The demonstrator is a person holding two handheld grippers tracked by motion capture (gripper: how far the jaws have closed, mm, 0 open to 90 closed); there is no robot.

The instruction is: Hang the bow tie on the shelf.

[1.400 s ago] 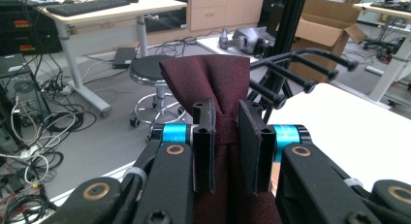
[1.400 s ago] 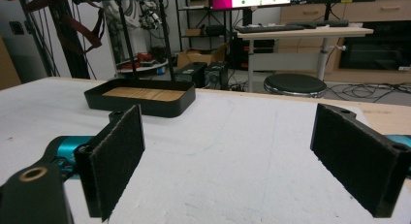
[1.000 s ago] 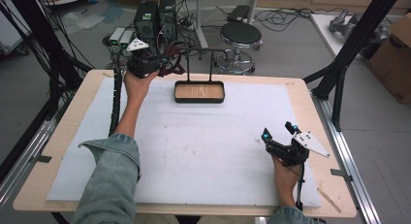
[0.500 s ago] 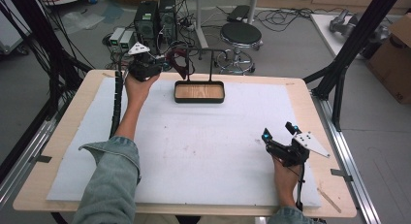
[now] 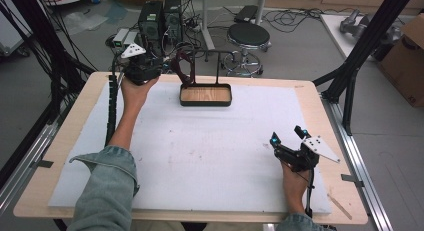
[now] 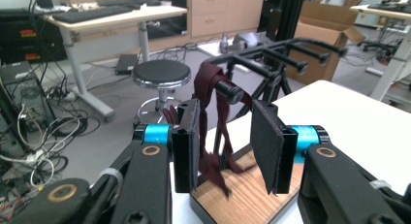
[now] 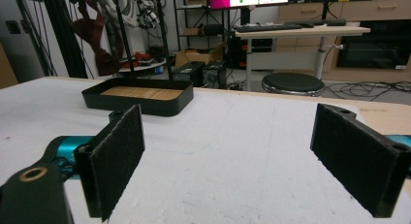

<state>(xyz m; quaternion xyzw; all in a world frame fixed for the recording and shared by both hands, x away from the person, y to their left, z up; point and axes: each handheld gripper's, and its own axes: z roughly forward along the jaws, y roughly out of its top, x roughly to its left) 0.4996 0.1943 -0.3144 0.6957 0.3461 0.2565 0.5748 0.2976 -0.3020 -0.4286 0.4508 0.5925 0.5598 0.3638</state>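
Your left gripper (image 6: 227, 141) lets go of the dark red strap (image 6: 209, 95) on the rack (image 5: 212, 53).
The strap hangs over the rack's end peg, above the wooden tray (image 5: 206, 95) at the far side of the bench (image 5: 320, 111). Your left jaws have just been opening; the strap hangs between them, no longer squeezed. Your right gripper (image 5: 288, 136) rests near the bench's right edge, jaws wide and empty.

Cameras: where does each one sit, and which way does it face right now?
High view: above the table, looking forward and down; both forearms, left claw, right claw.
Left gripper view: on the left claw, facing the strap on the rack; jaws just opening.
Right gripper view: on the right claw, low over the table, open.
All share the tray.
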